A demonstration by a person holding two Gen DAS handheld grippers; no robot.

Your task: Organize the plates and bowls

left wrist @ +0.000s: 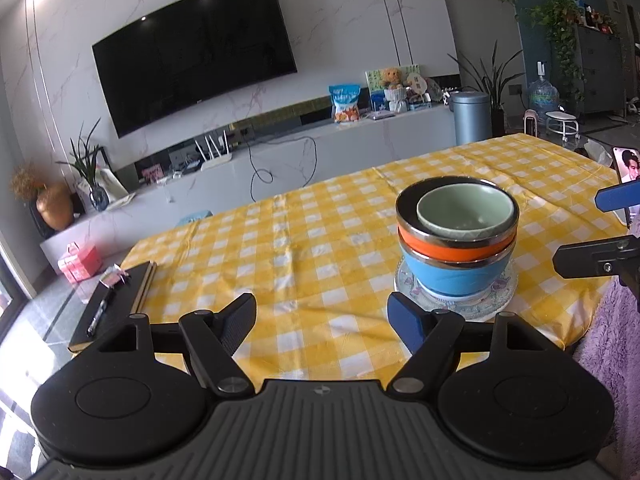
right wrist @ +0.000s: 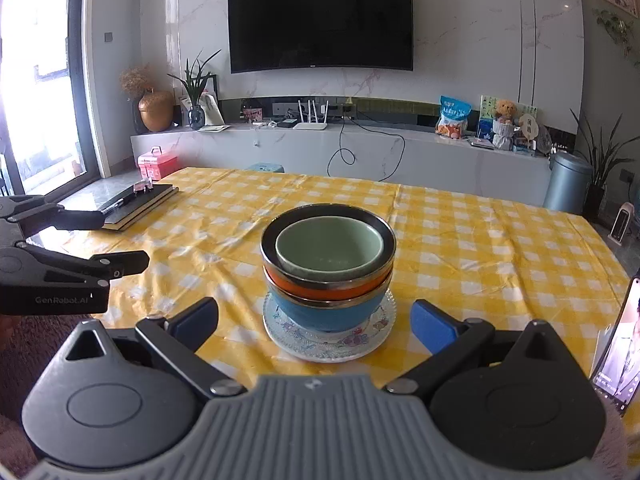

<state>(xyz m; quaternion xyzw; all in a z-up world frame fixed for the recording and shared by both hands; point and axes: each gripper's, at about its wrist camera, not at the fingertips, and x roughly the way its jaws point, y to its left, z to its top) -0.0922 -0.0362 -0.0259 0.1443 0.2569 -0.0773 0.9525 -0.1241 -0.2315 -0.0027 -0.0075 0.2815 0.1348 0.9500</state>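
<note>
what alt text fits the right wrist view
A green bowl sits nested in an orange bowl and a blue bowl on a plate, on a yellow checked tablecloth, ahead of the open right gripper.

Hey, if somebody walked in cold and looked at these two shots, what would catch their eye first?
Probably the stack of bowls mid-table: a green bowl nested in an orange one, over a blue one, all on a flowered plate. Next, the yellow checked tablecloth under it, and the big dark TV on the wall behind. Both grippers, left and right, sit open and empty in front.
</note>
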